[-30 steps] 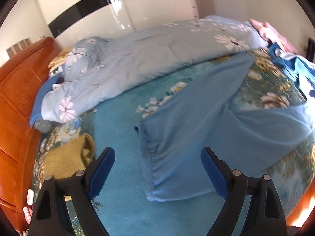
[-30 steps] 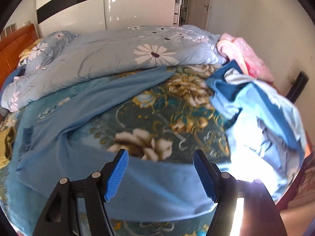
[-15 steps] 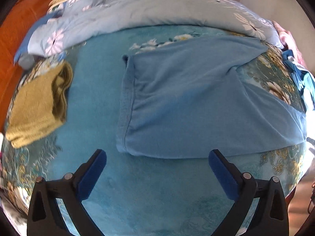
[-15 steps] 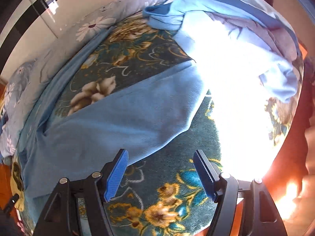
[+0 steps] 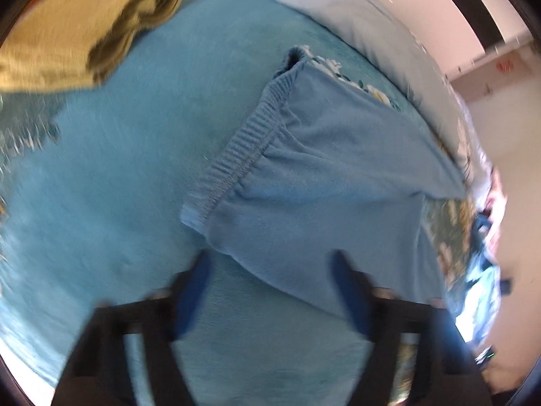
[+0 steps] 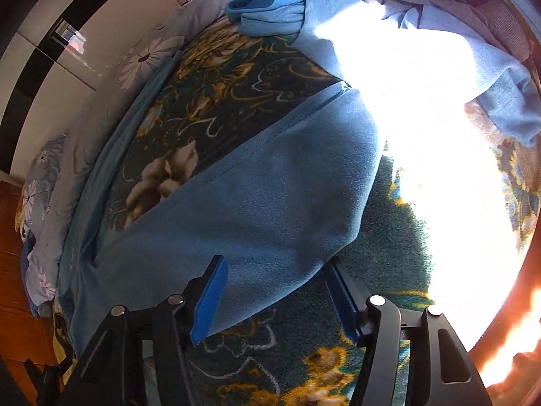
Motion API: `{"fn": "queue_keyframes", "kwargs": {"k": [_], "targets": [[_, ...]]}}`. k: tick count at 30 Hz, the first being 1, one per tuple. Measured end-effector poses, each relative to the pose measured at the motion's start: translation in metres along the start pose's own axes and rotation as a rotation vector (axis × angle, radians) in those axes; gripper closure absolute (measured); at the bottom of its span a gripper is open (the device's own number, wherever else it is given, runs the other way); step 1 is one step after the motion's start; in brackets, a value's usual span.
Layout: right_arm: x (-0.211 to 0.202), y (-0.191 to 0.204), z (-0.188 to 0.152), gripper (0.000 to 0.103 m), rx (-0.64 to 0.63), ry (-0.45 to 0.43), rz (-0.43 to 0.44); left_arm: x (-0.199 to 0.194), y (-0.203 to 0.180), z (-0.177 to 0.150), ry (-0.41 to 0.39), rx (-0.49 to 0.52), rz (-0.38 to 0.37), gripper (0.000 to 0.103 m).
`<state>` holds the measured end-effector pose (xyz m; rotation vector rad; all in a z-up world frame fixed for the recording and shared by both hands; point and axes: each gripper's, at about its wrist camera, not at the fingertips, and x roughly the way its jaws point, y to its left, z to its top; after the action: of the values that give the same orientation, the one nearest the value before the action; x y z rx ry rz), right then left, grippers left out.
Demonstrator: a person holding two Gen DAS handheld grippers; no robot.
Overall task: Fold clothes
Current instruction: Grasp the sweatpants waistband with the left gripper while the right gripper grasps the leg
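Where sunlight glares, trousers (image 6: 257,203) unreadable.

Both wrist views look steeply down, close over the blue trousers (image 5: 321,182).

Both my hands have dropped toward the bed and tipped steeply downward; my left gripper (image 5: 270,264) has rolled, so the blue trousers (image 5: 324,176) now run slantwise, their ribbed waistband (image 5: 243,149) up close and a corner of cloth between my narrowing jaws, the pads not visibly pressing; the folded yellow garment (image 5: 77,30) has slid to the upper left; my right gripper (image 6: 274,270) has been closing too, and now the trouser leg's end (image 6: 270,209) lies between its pads.
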<state>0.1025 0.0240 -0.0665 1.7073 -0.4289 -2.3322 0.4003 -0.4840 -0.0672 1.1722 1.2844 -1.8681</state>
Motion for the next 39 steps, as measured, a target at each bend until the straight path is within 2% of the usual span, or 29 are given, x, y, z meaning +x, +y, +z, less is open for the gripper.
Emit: {"fn": "queue_keyframes", "kwargs": {"k": [2, 3, 6, 8, 10, 12, 14, 15, 21, 28, 32, 37, 39], "targets": [[0.001, 0.000, 0.000, 0.061, 0.028, 0.008, 0.011, 0.008, 0.006, -0.001, 0.026, -0.069, -0.031, 0.051], [0.002, -0.002, 0.000, 0.063, 0.048, 0.012, 0.018, 0.010, 0.010, -0.003, 0.028, -0.119, -0.059, 0.052], [0.000, -0.009, 0.000, 0.077, 0.109, 0.020, 0.039, 0.014, 0.023, -0.010, 0.014, -0.237, -0.110, 0.052], [-0.001, -0.013, 0.000, 0.090, 0.142, 0.027, 0.052, 0.018, 0.029, -0.013, 0.015, -0.298, -0.146, 0.052], [-0.002, -0.015, 0.001, 0.098, 0.159, 0.034, 0.059, 0.021, 0.033, -0.016, 0.015, -0.341, -0.169, 0.052], [-0.007, -0.012, 0.001, 0.099, 0.156, 0.034, 0.071, 0.024, 0.030, -0.016, 0.021, -0.340, -0.170, 0.059], [-0.014, -0.009, 0.005, 0.099, 0.151, 0.026, 0.083, 0.027, 0.029, -0.016, 0.029, -0.348, -0.192, 0.089], [-0.019, -0.007, 0.008, 0.100, 0.147, 0.018, 0.089, 0.027, 0.028, -0.016, 0.032, -0.350, -0.190, 0.092], [-0.038, 0.005, 0.035, 0.100, 0.122, -0.013, 0.108, 0.016, 0.013, -0.011, 0.022, -0.301, -0.172, 0.096], [-0.056, 0.057, 0.085, 0.101, 0.041, -0.083, 0.159, -0.021, -0.017, 0.023, -0.035, -0.249, -0.210, 0.097], [-0.049, 0.107, 0.129, 0.101, -0.053, -0.108, 0.169, -0.032, -0.030, 0.053, -0.078, -0.237, -0.226, 0.097], [-0.012, 0.179, 0.196, 0.101, -0.173, -0.114, 0.171, -0.014, -0.057, 0.108, -0.123, -0.256, -0.253, 0.097], [0.014, 0.212, 0.226, 0.101, -0.221, -0.110, 0.159, -0.005, -0.065, 0.130, -0.162, -0.292, -0.209, 0.097]]}}
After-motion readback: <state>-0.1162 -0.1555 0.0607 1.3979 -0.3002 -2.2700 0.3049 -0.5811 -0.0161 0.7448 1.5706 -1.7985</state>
